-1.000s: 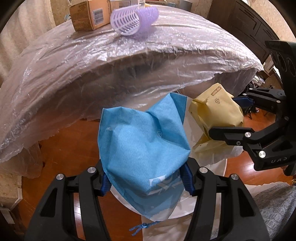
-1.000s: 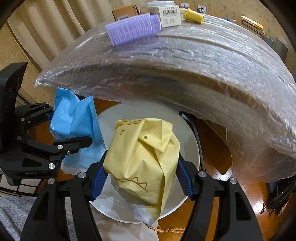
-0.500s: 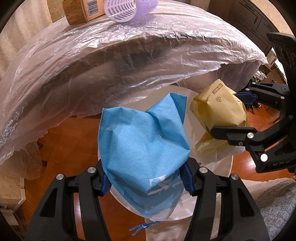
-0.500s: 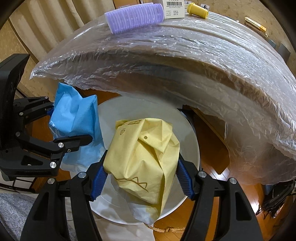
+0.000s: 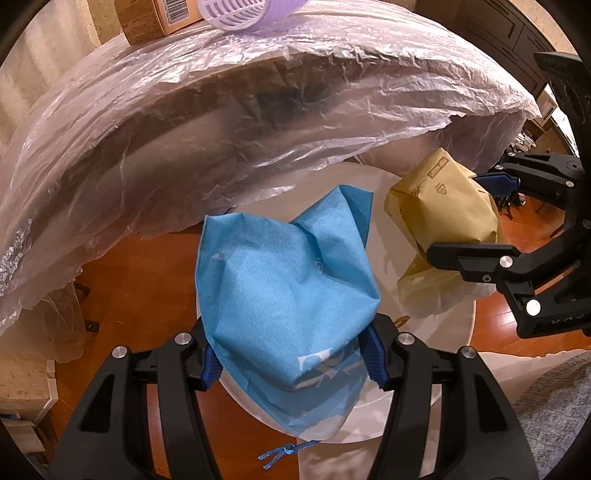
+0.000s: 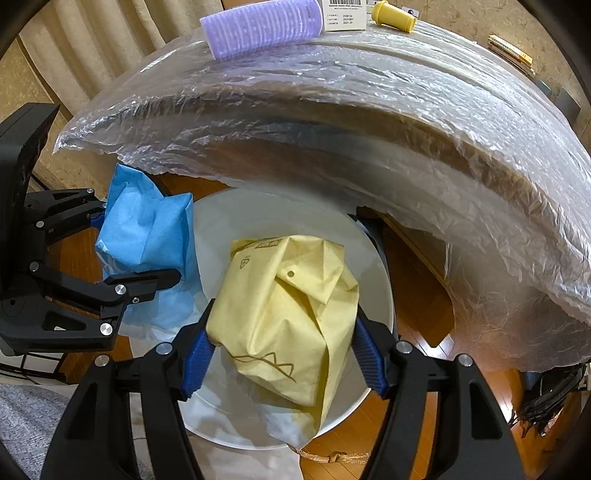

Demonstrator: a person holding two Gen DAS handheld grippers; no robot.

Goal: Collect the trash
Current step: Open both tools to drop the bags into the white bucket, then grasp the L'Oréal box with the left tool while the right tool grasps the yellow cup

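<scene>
My left gripper (image 5: 291,360) is shut on a crumpled blue bag (image 5: 288,280), its blue pads pressing both sides. That blue bag (image 6: 144,243) also shows at the left of the right wrist view. My right gripper (image 6: 282,360) is shut on a crumpled yellow bag (image 6: 291,317). In the left wrist view the yellow bag (image 5: 443,225) and the right gripper (image 5: 476,218) appear at the right. Both bags hang over a round white bin (image 6: 258,218), whose rim (image 5: 454,373) lies below them. The bin's inside is mostly hidden by the bags.
A table edge covered in clear plastic sheet (image 5: 221,110) overhangs the bin just beyond the bags. On it lie a purple ribbed roller (image 6: 262,26), a cardboard box (image 5: 159,16) and a yellow cap (image 6: 393,16). Wooden floor (image 5: 147,277) surrounds the bin; a grey rug (image 5: 554,417) lies near.
Both views have tilted slightly downward, so the table items slid toward the top edge. Both bags stay gripped the same way over the bin.
</scene>
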